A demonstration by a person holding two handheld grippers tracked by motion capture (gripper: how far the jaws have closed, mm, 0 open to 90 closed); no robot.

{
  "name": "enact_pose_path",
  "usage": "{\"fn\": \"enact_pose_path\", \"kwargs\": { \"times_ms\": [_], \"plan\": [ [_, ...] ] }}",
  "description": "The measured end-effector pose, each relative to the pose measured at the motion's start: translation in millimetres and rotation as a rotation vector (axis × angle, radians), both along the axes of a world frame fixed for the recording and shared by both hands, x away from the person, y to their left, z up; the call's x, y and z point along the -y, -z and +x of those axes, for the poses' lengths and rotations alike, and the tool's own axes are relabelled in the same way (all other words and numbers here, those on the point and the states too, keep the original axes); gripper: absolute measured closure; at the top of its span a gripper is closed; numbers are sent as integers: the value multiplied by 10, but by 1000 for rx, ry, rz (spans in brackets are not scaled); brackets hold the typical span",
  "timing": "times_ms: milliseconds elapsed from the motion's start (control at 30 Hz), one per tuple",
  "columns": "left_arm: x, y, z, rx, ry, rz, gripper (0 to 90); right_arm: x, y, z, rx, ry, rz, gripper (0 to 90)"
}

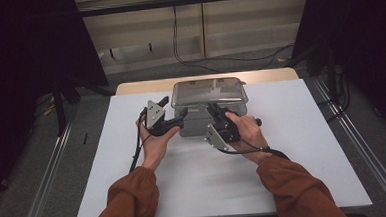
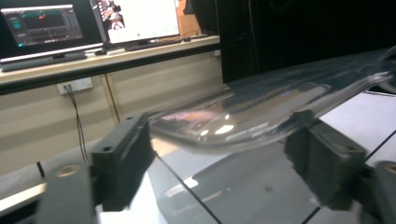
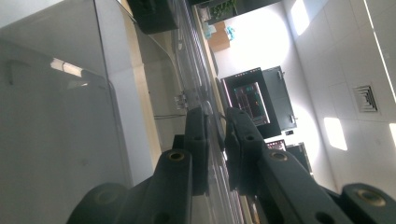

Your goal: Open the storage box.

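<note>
Now, from the high view, a clear plastic box (image 1: pixel 209 103) with a see-through lid (image 1: pixel 207 91) sits at the far middle of the white desk (image 1: pixel 135 191), close to its far edge. The left gripper (image 1: pixel 181 118) reaches in at the box's left near corner, while the right gripper (image 1: pixel 215 109) sits at the box's near edge, just right of centre, its hand (image 1: pixel 247 130) wrapped around the body. Over to the left gripper view: the two black jaws stand apart, one on either side of the lid's rounded rim (image 2: pixel 233 133), and the pads are not pressing on it; a gap shows on both sides. The box wall (image 2: pixel 243 186) fills the space below the rim, with monitors (image 2: pixel 44 25) on a shelf behind. Finally, the right gripper view: the jaws are drawn close together and clamped on the thin lid edge (image 3: pixel 215 140), which runs between the pads, the box wall (image 3: pixel 56 116) rising along the left.
</note>
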State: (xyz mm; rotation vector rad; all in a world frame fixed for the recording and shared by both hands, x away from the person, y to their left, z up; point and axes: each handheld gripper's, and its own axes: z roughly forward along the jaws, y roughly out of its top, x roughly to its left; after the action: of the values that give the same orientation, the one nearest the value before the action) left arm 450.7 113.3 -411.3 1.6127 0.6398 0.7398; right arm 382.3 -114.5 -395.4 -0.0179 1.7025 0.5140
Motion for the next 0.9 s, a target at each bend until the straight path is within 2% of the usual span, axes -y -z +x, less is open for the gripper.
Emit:
{"fn": "enact_pose_path", "kwargs": {
  "times_ms": [200, 333, 400, 500, 567, 700, 833, 867, 900],
  "plan": [
    [50, 29, -4, 33, 5, 56, 297, 25, 33, -8, -20, -7, 18, 784],
    [75, 53, 7, 42, -10, 63, 301, 21, 57, -10, -34, -7, 23, 774],
    [63, 48, 9, 43, -8, 69, 330, 25, 57, -10, -38, -7, 31, 773],
    [70, 48, 11, 48, -10, 46, 341, 47, 42, 0, -51, -7, 64, 758],
    [72, 45, 10, 50, -12, 47, 341, 52, 37, 5, -55, -8, 74, 752],
    [61, 45, 14, 41, -13, 44, 336, 100, 46, 19, -93, 1, 127, 638],
    [55, 35, 15, 45, -11, 40, 342, 180, 65, 35, -130, 20, 184, 475],
    [55, 35, 15, 45, -11, 40, 342, 180, 65, 35, -130, 20, 184, 475],
    [54, 37, 15, 48, -13, 45, 343, 224, 74, 36, -140, 34, 213, 441]
  ]
}}
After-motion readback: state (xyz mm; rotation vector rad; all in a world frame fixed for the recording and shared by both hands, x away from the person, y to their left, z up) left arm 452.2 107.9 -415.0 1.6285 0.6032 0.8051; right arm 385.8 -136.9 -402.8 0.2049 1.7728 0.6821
